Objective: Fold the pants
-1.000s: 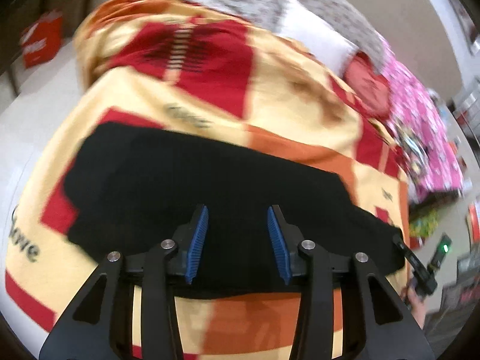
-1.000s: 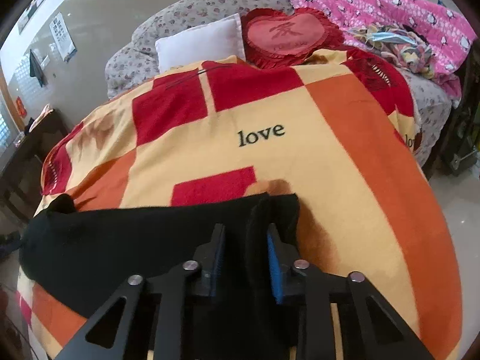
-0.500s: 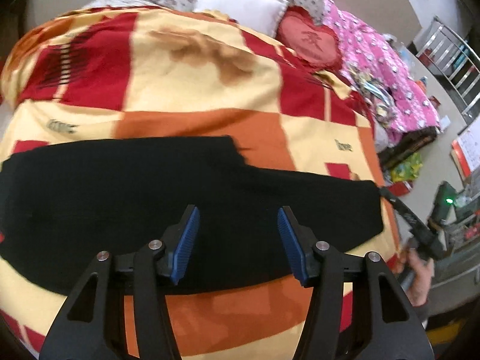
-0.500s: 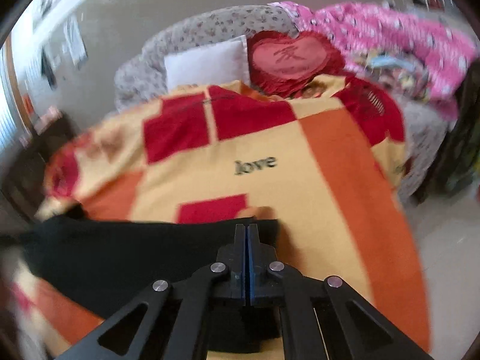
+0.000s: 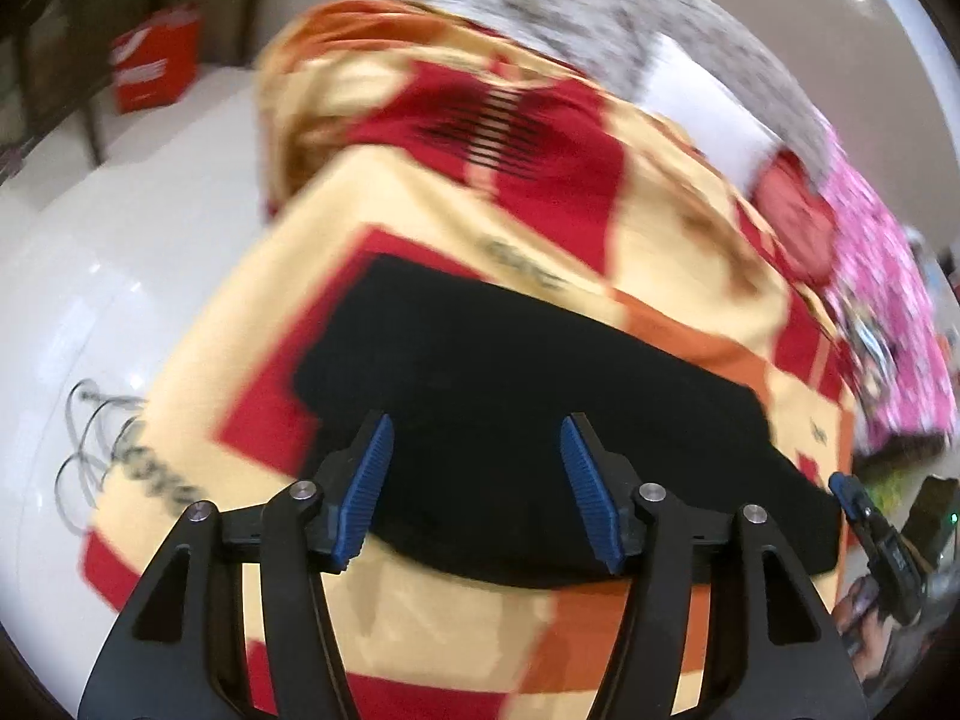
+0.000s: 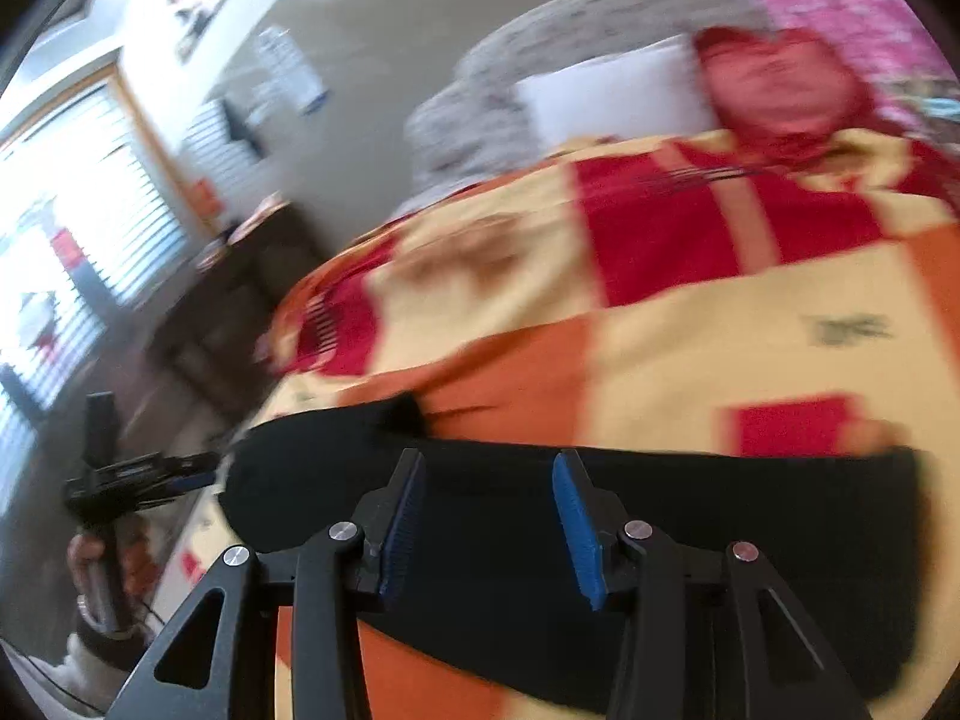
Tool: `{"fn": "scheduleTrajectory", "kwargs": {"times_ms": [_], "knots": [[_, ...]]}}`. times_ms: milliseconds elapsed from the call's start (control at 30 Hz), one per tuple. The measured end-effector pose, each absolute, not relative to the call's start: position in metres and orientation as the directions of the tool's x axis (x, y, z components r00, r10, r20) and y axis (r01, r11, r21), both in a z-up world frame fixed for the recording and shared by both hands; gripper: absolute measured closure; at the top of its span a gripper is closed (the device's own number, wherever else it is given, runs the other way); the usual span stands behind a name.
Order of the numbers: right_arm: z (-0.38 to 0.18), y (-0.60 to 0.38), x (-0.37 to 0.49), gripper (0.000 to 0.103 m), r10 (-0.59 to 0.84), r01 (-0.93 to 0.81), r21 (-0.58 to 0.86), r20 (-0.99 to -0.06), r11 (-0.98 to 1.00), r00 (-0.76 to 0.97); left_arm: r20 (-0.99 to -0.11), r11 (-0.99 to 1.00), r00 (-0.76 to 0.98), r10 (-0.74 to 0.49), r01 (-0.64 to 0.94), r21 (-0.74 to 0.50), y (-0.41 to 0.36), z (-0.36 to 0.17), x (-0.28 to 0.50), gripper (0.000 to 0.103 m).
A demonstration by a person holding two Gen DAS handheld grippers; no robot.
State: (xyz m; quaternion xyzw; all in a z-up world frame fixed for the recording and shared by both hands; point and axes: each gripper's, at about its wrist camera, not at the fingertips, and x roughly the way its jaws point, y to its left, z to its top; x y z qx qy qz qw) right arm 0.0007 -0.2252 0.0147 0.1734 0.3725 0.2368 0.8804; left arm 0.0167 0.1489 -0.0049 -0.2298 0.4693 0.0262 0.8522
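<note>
- The black pants (image 5: 540,420) lie flat across the near part of the blanket (image 5: 420,228), a long dark band running crosswise, with one end broad and squared off toward the left of the left wrist view.
- The cloth reads as a solid black shape with no seams, pockets or waistband detail to pick out; its far edge steps up partway along.
- In the right wrist view the pants (image 6: 750,540) stretch from a rounded end at the left to a straight edge at the right, and a small dark tuft sticks up from the far edge.
- The left gripper (image 5: 477,486) hovers over the near edge of the pants, its blue pads wide apart with nothing between them.
- The right gripper (image 6: 489,525) is spread as well, its pads apart above the black fabric, holding nothing.
- Whether either gripper's fingertips touch the fabric cannot be told.
- Both views are smeared by motion blur, so the blanket's printed lettering is barely legible.
- The white pillow (image 6: 618,96) and red heart cushion (image 6: 786,84) at the head of the bed are soft-edged.
- A pink patterned quilt (image 5: 888,312) runs off the right rim of the left wrist view.
- A red bag (image 5: 156,60) on the floor is blurred.
- The near part of the pants is covered by the gripper frames in both views.
</note>
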Motion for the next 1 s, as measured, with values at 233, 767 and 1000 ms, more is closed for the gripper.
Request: {"fn": "scheduleTrajectory", "kwargs": {"times_ms": [233, 767, 1000], "knots": [[-0.019, -0.135, 0.054, 0.061, 0.553, -0.408, 0.386, -0.690, 0.827, 0.468, -0.819, 0.849, 0.548, -0.168, -0.342, -0.403, 0.191, -0.023, 0.007, 0.045], [0.012, -0.087, -0.009, 0.058, 0.638, -0.624, 0.298, -0.635, 0.722, 0.435, -0.812, 0.801, 0.536, -0.229, -0.369, -0.470, 0.200, -0.042, 0.030, 0.045], [-0.016, -0.019, -0.036, 0.058, 0.612, -0.766, 0.155, -0.707, 0.623, 0.355, -0.805, 0.841, 0.557, -0.207, -0.319, -0.436, 0.185, -0.035, 0.036, 0.046]]}}
